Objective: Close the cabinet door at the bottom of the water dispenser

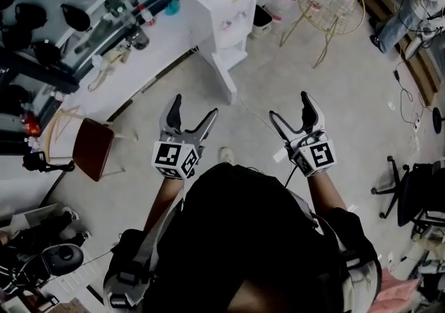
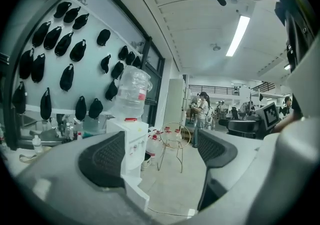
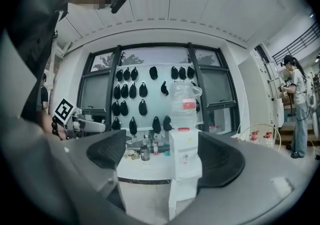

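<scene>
Your left gripper (image 1: 195, 106) and right gripper (image 1: 290, 107) gape empty, well short of the dispenser (image 1: 226, 9). Its door (image 1: 226, 78) seems to jut toward you, edge-on. Push off-centre or too hard and a jaw may skid off, or the dispenser may rock.

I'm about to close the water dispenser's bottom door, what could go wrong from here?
A thin cable lies on the floor between you and the open cabinet door; you could trip on it. A hard shove might rock the water dispenser, which carries a big bottle on top.
</scene>
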Tool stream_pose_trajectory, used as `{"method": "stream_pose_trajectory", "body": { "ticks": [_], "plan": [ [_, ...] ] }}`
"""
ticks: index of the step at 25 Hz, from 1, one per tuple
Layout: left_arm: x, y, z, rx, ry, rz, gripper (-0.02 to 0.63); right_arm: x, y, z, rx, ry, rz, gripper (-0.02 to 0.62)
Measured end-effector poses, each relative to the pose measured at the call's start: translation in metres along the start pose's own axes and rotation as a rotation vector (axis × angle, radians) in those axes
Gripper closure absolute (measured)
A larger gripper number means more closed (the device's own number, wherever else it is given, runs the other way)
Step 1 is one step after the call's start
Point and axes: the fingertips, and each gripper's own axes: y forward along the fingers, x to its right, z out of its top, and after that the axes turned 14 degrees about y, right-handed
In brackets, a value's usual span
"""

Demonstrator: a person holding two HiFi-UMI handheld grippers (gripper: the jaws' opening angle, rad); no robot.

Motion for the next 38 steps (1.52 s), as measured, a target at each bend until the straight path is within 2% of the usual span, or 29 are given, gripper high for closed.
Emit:
{"method": "stream_pose_trajectory", "body": {
  "ticks": [9, 16, 24, 28, 32, 38],
  "plan": [
    [-0.024, 0.028, -0.029, -0.062, -0.016, -0.049, 0.15, 0.012, 0.035, -0.019, -0.019, 0.016, -0.031, 0.15],
    [-0.018, 0.08, -0.035, -0.082, -0.014, -0.09, 0.15, 0.056, 0.049, -0.013, -0.012, 0.025, -0.07, 0.152],
    [-0.019, 0.161, -0.017, -0.073, -0.008, -0.075, 0.15, 0.12, 0.097, 0.016, -0.007, 0.016, -0.032, 0.153],
    [-0.024, 0.195, -0.021, -0.096, -0.01, -0.07, 0.15, 0.151, 0.124, 0.018, -0.026, 0.016, -0.017, 0.155],
    [-0.028, 0.224, -0.04, -0.14, -0.025, -0.066, 0.15, 0.177, 0.146, 0.012, -0.06, 0.018, -0.011, 0.155],
    [-0.034, 0.262, -0.091, -0.227, -0.058, -0.06, 0.15, 0.208, 0.174, -0.013, -0.11, 0.001, -0.006, 0.161]
  ]
}}
